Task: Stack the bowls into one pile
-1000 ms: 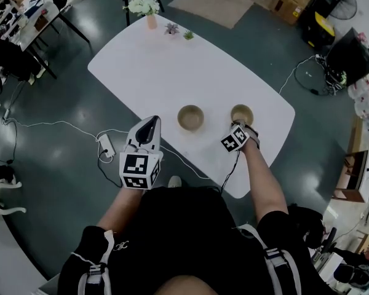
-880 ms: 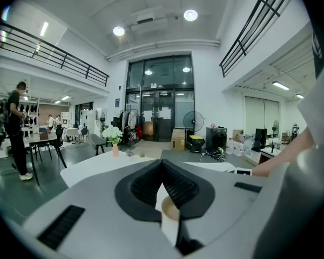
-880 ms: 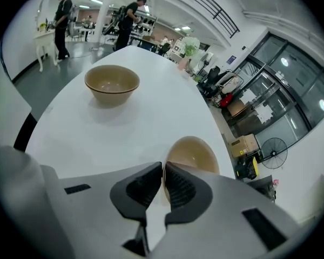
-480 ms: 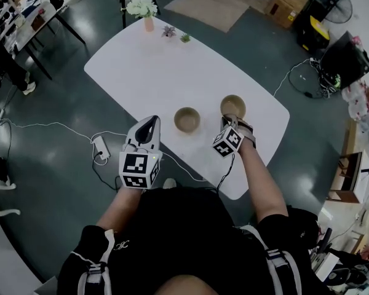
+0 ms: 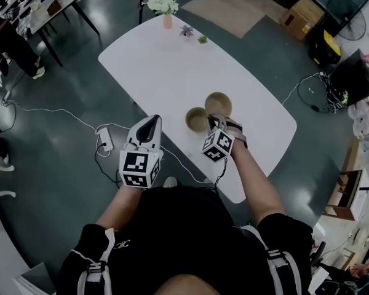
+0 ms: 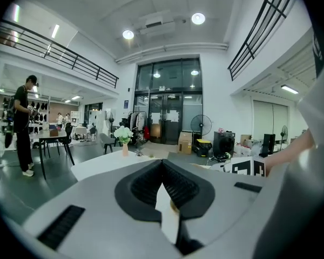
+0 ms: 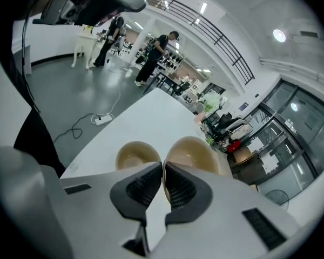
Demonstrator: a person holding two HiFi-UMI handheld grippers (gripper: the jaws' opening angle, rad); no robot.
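Observation:
Two tan bowls are at the near side of the white table [image 5: 154, 66]. One bowl [image 5: 195, 119] rests on the table. The other bowl [image 5: 219, 102] hangs lifted just right of it, with its near rim pinched in my right gripper [image 5: 216, 120]. In the right gripper view the jaws [image 7: 163, 171] are shut on that rim, the held bowl [image 7: 193, 151] sits right of the pads and the resting bowl [image 7: 133, 156] left of them. My left gripper [image 5: 152, 121] hovers off the table's near-left edge, shut and empty, and its jaws [image 6: 163, 165] point level over the table.
A vase of white flowers [image 5: 163, 6] and two tiny potted plants [image 5: 187, 31] stand at the table's far end. A power strip [image 5: 106, 139] and cables lie on the floor to the left. A person [image 6: 21, 123] stands by desks further off.
My right gripper has lifted its bowl off the table and carried it left, close to the other bowl. The left gripper has barely shifted.

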